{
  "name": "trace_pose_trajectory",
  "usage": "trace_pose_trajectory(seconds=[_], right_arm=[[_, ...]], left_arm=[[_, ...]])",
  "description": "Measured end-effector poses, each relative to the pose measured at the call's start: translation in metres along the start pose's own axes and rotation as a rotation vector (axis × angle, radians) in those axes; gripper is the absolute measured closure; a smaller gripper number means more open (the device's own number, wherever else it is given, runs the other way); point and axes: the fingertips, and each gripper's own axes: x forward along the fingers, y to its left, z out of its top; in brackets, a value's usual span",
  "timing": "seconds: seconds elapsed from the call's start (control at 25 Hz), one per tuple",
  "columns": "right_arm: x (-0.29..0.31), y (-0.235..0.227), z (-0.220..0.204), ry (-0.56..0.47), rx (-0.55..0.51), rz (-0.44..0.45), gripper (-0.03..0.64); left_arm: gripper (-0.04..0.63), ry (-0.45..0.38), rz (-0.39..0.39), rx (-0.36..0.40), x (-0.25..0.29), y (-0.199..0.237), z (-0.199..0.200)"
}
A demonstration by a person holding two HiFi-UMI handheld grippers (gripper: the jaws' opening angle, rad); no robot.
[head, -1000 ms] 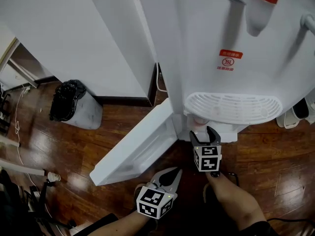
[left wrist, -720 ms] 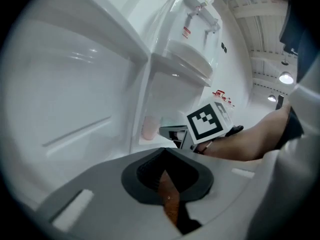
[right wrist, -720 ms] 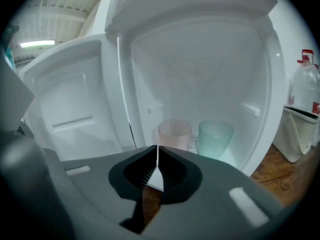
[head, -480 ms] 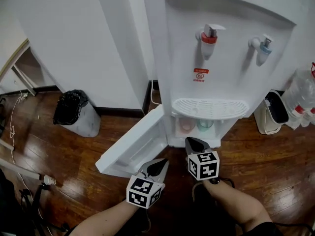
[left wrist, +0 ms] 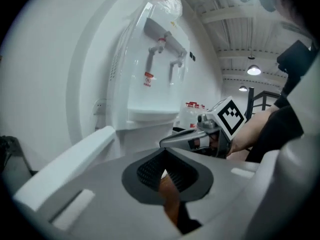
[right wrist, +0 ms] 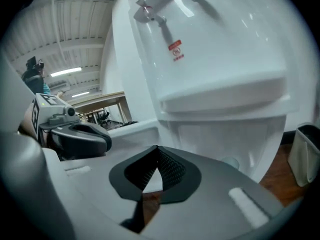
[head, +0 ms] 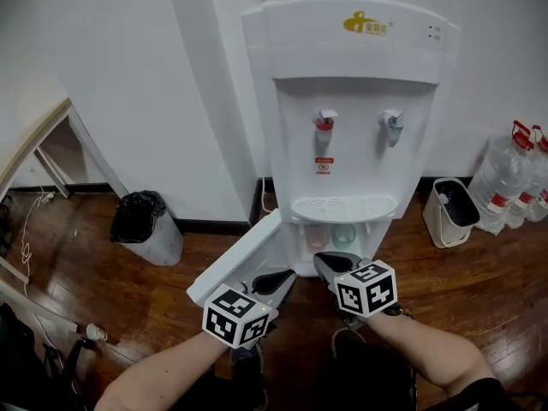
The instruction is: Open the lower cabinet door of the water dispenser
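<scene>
The white water dispenser (head: pixel 342 101) stands against the wall. Its lower cabinet door (head: pixel 235 259) is swung wide open to the left. Inside the cabinet a pink cup (head: pixel 315 238) and a green cup (head: pixel 344 235) show. My left gripper (head: pixel 278 278) is shut and empty, hanging just in front of the door's free edge. My right gripper (head: pixel 324 264) is shut with nothing in it, in front of the cabinet opening. The left gripper view has the left gripper (left wrist: pixel 165 171), the door (left wrist: pixel 65 169) and the right gripper (left wrist: pixel 187 140). The right gripper view has the right gripper (right wrist: pixel 154 171) below the drip tray.
A bin with a black liner (head: pixel 145 225) stands on the wooden floor left of the dispenser. A white bin (head: pixel 449 211) and water bottles (head: pixel 514 178) are at the right. A table edge (head: pixel 43 135) and cables lie at far left.
Both grippers have risen and drawn back from the cabinet. The right jaws, open a second ago at the cabinet edge, are now shut. The view has lifted to show the whole dispenser.
</scene>
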Motion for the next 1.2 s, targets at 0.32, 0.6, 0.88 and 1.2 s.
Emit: trace_pose_trajectory(seconds=[0.32, 0.6, 0.88, 1.2], right_arm=[[-0.052, 0.042, 0.074, -0.039, -0.108, 0.094, 0.614], [-0.099, 0.059, 0.134, -0.109, -0.121, 0.114, 0.614], [-0.13, 0.092, 0.172, -0.171, -0.147, 0.156, 0.614], [-0.128, 0.1, 0.168, -0.207, -0.177, 0.174, 0.615]], left_arm=[[0.52, -0.136, 0.067, -0.011, -0.041, 0.003, 0.075], [0.459, -0.234, 0.114, 0.007, -0.064, -0.028, 0.132], [0.444, -0.291, 0.142, -0.03, -0.087, -0.043, 0.174], [0.413, -0.385, 0.256, -0.116, -0.119, -0.035, 0.175]])
